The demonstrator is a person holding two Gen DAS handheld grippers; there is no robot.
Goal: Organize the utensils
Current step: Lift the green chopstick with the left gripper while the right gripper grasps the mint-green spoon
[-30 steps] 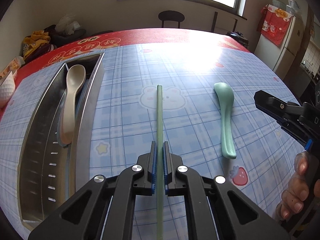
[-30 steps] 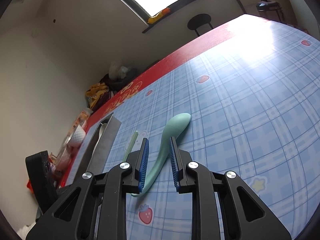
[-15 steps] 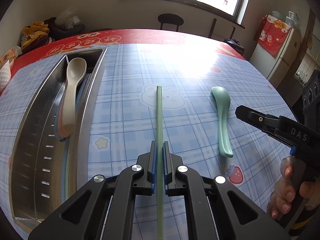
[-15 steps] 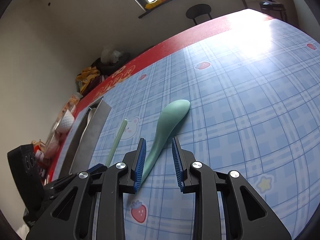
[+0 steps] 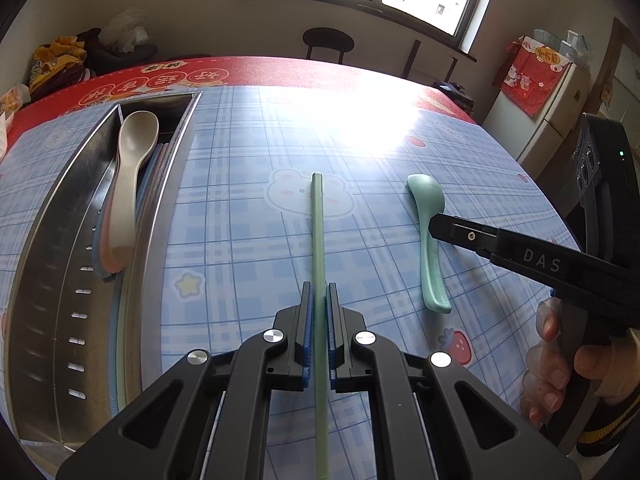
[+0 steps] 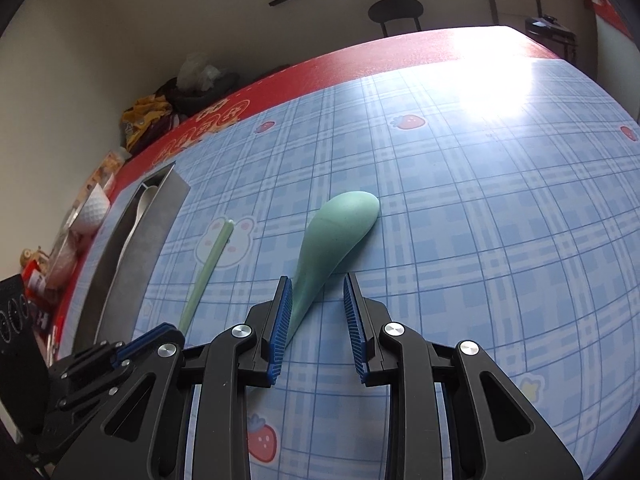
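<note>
Left gripper (image 5: 319, 300) jaws nearly closed; right gripper (image 6: 316, 294) jaws spread apart.

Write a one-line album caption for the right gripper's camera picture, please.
Open right gripper straddling the handle of a teal spoon on the plaid tablecloth.

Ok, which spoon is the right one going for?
On the blue plaid tablecloth, right of the metal tray and the green chopsticks. It is the teal spoon, lying loose on the cloth; the beige spoon is in the tray.
</note>
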